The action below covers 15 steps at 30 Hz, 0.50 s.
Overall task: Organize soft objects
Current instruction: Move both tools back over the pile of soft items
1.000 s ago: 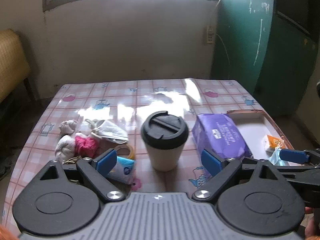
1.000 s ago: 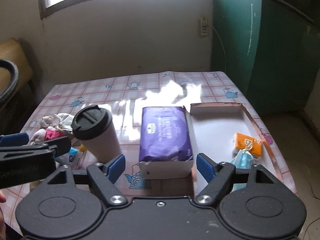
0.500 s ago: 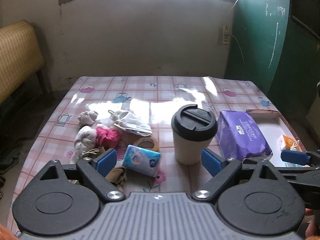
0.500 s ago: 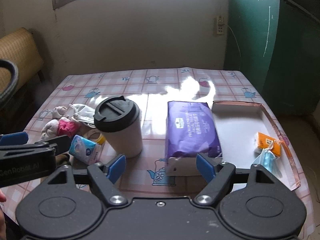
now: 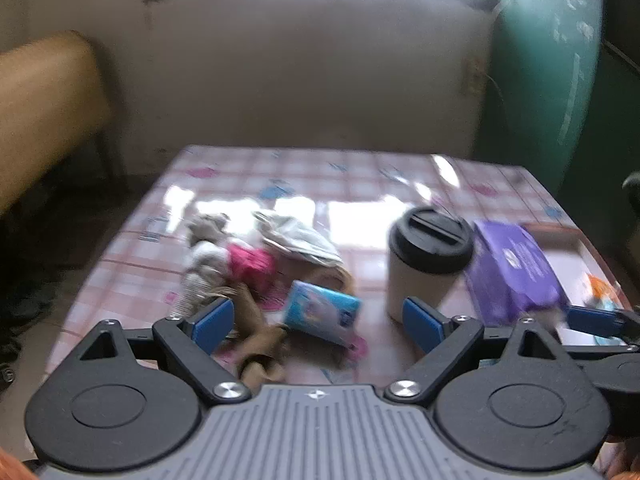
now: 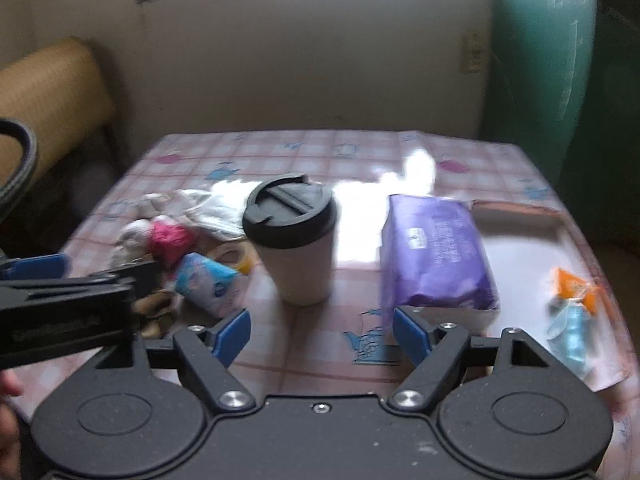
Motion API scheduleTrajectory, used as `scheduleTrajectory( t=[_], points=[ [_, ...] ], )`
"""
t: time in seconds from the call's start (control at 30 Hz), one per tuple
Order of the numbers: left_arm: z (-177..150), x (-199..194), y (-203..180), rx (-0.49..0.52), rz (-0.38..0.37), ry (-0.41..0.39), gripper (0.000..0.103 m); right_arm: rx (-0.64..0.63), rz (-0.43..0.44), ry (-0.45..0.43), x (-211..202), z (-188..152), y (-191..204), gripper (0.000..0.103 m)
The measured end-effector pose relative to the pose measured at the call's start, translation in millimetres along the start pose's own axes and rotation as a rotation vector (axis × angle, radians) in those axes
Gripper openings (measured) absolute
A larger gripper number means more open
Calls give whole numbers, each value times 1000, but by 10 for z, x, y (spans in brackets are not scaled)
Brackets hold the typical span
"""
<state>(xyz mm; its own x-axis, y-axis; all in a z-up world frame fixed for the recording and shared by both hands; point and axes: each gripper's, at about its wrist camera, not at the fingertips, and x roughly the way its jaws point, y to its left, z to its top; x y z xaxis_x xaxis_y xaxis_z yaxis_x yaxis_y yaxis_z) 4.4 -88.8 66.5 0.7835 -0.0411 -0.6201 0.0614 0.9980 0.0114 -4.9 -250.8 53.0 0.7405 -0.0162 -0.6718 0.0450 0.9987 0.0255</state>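
Observation:
A heap of soft things lies on the left of the table: pale socks (image 5: 202,258), a pink cloth (image 5: 250,264), a white face mask (image 5: 298,238), a brown sock (image 5: 256,336) and a small blue tissue pack (image 5: 322,312). My left gripper (image 5: 316,322) hangs open just in front of that heap, with nothing between its fingers. A purple tissue pack (image 6: 434,252) rests on the left edge of a shallow cardboard tray (image 6: 560,232). My right gripper (image 6: 320,334) stands open over the tablecloth near the cup (image 6: 298,240), holding nothing.
A white cup (image 5: 424,264) with a black lid stands upright mid-table. A tape roll (image 6: 234,258) lies by the blue tissue pack (image 6: 206,284). In the tray lie an orange packet (image 6: 570,286) and a blue mask (image 6: 570,330). A tan chair back (image 5: 44,108) is on the left.
Both views have shifted left: the cup, purple pack and tray slid rightward in frame, and the heap of socks and cloths now sits ahead of the left gripper. Both grippers stayed open.

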Motion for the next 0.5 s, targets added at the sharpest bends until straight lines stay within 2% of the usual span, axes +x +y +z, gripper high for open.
scheduleTrajectory(
  t=[0.1, 0.5],
  points=[
    [18, 4, 88, -14, -5, 2, 94, 33, 74, 24, 32, -3, -24, 92],
    [-191, 169, 692, -97, 77, 59, 94, -44, 150, 51, 110, -143, 295, 92]
  ],
)
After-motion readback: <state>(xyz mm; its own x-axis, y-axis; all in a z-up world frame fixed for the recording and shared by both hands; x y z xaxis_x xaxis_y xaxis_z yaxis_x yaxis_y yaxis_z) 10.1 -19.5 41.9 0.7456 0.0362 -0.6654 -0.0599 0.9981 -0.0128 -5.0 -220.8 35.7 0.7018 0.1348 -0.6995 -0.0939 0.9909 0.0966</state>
